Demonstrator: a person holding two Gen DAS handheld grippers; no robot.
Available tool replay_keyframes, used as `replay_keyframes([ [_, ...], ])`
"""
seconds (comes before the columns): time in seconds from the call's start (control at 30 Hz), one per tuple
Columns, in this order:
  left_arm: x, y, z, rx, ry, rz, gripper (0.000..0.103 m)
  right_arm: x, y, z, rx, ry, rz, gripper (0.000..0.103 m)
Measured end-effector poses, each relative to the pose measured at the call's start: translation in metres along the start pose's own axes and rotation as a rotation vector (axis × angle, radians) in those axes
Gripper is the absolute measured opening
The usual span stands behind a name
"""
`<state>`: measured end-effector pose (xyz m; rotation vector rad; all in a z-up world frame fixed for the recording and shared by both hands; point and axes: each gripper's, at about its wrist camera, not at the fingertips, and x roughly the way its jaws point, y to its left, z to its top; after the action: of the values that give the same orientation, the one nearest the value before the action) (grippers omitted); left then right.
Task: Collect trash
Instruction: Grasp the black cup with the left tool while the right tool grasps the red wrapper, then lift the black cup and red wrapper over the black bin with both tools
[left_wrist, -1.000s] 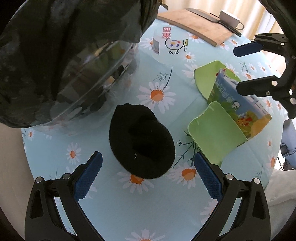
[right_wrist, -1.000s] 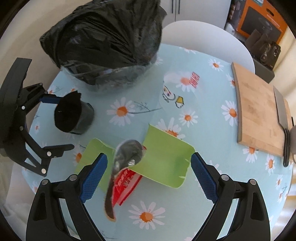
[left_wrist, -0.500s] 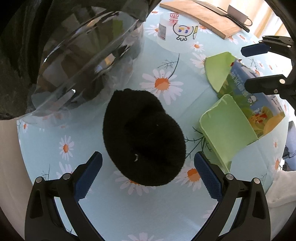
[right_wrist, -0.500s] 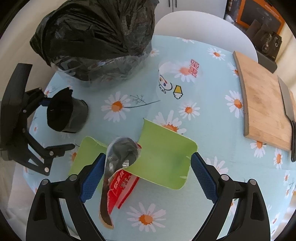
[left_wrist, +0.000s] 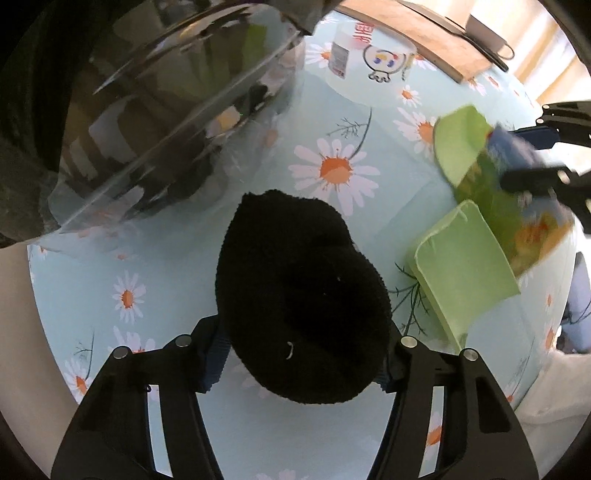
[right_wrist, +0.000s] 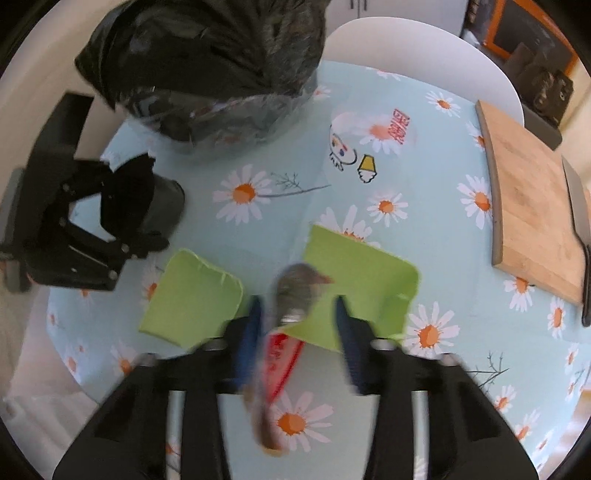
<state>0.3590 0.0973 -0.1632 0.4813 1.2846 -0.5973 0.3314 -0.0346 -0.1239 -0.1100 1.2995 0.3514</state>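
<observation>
My left hand-held gripper (left_wrist: 299, 363) is closing around the black lump (left_wrist: 303, 295), hemmed in tight. The clear bowl under the black bag (right_wrist: 207, 48) crowds its upper left; the green carton (left_wrist: 469, 266) blocks the right. Between them runs an open lane of desk (left_wrist: 332, 122) toward the clear cup (right_wrist: 369, 144). My right hand-held gripper (right_wrist: 299, 347) closes over the wrapper (right_wrist: 280, 354), green flaps on both sides. The cutting board (right_wrist: 532, 214) walls off the far right; bare cloth lies before it.
</observation>
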Motion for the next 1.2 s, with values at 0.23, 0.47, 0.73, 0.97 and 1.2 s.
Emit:
replay_keyframes([
  [0.23, -0.003, -0.014, -0.013, 0.011, 0.007, 0.009, 0.061, -0.002, 0.003, -0.005, -0.011, 0.006, 0.01, 0.009],
  [0.47, -0.006, -0.013, -0.03, 0.001, 0.006, 0.02, 0.061, -0.011, 0.005, -0.008, -0.024, -0.001, 0.011, 0.008],
  [0.73, -0.009, -0.009, -0.052, -0.009, -0.003, 0.037, 0.061, -0.024, 0.007, -0.015, -0.002, -0.011, 0.016, 0.007],
  [0.97, -0.015, -0.007, -0.075, -0.011, -0.011, 0.054, 0.061, -0.04, 0.012, -0.02, 0.007, -0.027, 0.001, 0.008],
  [1.2, -0.03, 0.003, -0.101, -0.031, -0.017, 0.062, 0.061, -0.05, 0.015, -0.023, 0.007, -0.042, -0.017, 0.008],
])
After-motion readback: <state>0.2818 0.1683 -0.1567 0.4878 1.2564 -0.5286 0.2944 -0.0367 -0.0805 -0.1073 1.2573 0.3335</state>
